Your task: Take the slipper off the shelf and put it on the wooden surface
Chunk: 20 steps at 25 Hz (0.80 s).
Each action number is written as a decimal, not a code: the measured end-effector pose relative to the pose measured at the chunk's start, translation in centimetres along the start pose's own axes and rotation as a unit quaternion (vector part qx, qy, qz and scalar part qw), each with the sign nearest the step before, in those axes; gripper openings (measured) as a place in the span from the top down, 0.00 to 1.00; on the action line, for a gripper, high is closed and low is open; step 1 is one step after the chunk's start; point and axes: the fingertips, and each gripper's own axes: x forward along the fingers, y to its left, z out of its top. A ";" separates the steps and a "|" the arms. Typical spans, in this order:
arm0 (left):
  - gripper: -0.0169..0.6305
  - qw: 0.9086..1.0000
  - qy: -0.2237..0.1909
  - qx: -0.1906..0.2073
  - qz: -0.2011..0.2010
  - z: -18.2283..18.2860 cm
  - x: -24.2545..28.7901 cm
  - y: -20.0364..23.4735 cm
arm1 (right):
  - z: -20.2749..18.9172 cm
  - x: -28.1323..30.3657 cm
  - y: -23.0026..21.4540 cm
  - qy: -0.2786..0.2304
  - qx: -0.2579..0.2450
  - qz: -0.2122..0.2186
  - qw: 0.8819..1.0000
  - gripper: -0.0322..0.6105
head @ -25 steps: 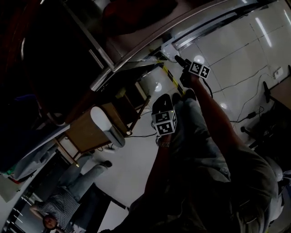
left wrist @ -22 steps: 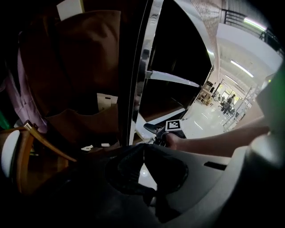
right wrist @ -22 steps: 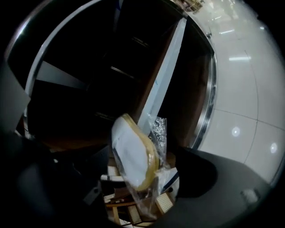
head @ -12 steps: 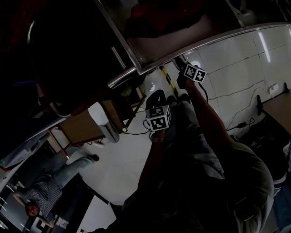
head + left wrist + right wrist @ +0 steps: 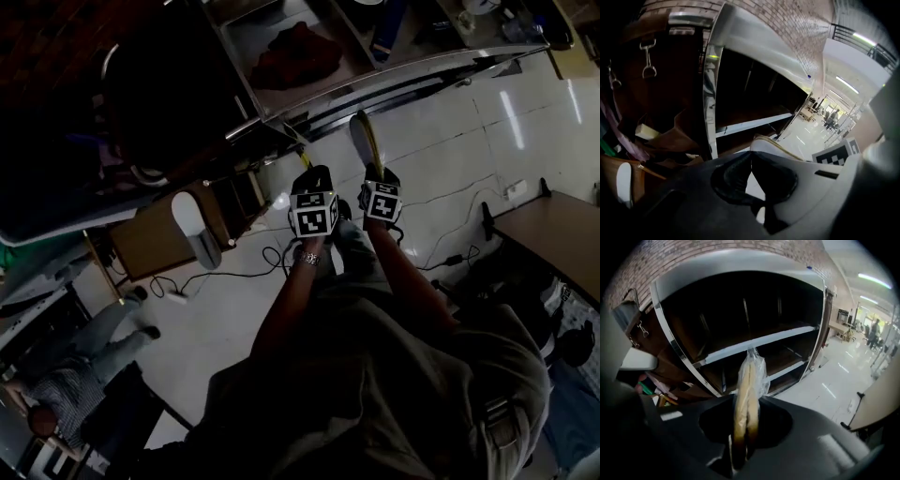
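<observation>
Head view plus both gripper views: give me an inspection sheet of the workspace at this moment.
Surface: wooden surface at lower left, with a pale oblong object on it.
Job's things: slipper in clear plastic wrap, clear of the shelf.
Clutter: dark red cloth on the shelf.
Grippers: right gripper shut on the slipper; left gripper shut, nothing between its fingers.
Cables: black cable across the floor.
Surroundings: glossy white floor; a person at lower left.
</observation>
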 end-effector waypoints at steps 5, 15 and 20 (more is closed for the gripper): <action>0.97 0.999 -0.019 0.029 0.000 0.6 -4.0 -2.3 | 1.5 -3.8 -0.3 -0.036 0.020 0.025 0.999 0.85; 0.97 0.997 -0.053 -0.007 0.046 -4.9 -14.5 3.3 | -3.2 -9.2 4.9 -0.057 -0.003 0.060 0.997 0.85; 0.97 0.995 -0.077 -0.024 0.059 -9.5 -21.6 9.5 | -8.7 -12.2 12.0 -0.055 -0.029 0.065 0.996 0.85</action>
